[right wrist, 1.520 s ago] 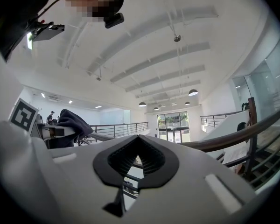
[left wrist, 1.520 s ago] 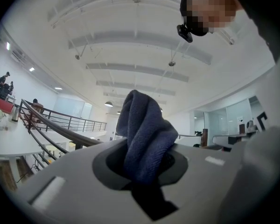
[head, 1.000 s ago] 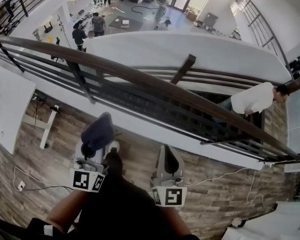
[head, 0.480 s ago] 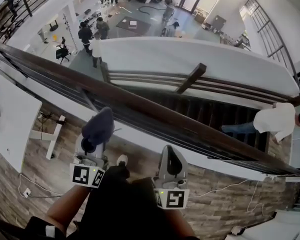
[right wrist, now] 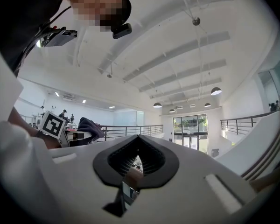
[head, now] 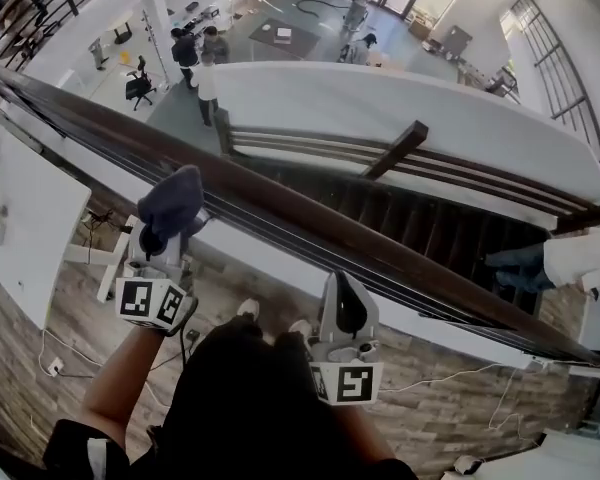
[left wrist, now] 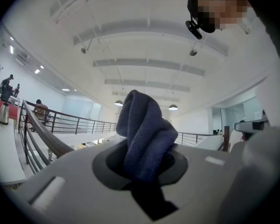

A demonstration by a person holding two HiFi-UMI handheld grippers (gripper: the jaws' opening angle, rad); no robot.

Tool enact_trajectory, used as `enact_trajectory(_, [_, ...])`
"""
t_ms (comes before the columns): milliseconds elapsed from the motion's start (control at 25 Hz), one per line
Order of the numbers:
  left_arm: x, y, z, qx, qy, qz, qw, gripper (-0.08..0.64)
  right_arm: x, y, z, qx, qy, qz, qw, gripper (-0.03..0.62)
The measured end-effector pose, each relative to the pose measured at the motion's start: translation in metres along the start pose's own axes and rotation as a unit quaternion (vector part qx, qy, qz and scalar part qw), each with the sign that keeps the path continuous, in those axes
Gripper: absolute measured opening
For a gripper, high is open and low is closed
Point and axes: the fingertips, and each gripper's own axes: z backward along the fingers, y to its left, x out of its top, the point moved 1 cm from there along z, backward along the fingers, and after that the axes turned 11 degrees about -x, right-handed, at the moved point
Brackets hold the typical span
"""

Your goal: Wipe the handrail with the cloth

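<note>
Because the handrail (head: 310,226) guards an open drop, with a staircase (head: 420,230) right beneath it and a lower floor (head: 170,108) where people are standing, the worst outcome I can picture is something going over the side. The rail is a long, dark wooden bar slanting from upper left to lower right in the head view. It looks smooth, so a cloth pressed on it off-centre could skid off the far edge rather than wipe.

The left hand-held gripper (head: 163,238) is clamped on the dark blue cloth (head: 172,203), which bulges past the jaws as a loose wad. That wad sits at the near edge of the rail, and I cannot tell whether it touches the wood. It looks as if only a fold of fabric is pinched between the jaws, so a hard drag along the bar might tug it free — and it would then drop into the stairwell.

The right hand-held gripper (head: 343,303) hangs closer to the person's body, short of the rail, with its jaws closed on nothing, so it steadies nothing.

The smallest worry is a white cable (head: 450,373) on the plank floor (head: 80,298) — a snag for anyone sidestepping along the rail.
</note>
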Motion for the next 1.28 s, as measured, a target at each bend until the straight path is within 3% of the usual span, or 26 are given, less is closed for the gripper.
enact_trajectory(280, [-0.017, 0.05, -0.026, 0.019, 0.007, 0.005, 0.9998, 0.074, -0.006, 0.002, -0.005, -0.012, 0.007, 0.007, 1.0, 0.002])
enact_trajectory(560, [-0.036, 0.09, -0.055, 0.014, 0.03, -0.011, 0.9994, 0.074, -0.02, 0.007, -0.008, -0.027, 0.025, -0.004, 0.999, 0.002])
enact_trajectory(800, [-0.066, 0.12, -0.076, 0.025, 0.054, 0.02, 0.998, 0.072, -0.021, 0.014, -0.015, -0.033, 0.03, -0.004, 0.999, 0.002])
enact_trajectory(1280, [-0.106, 0.12, -0.095, 0.016, 0.113, 0.052, 0.9921, 0.072, -0.013, 0.002, -0.029, -0.026, 0.021, 0.001, 0.999, 0.002])
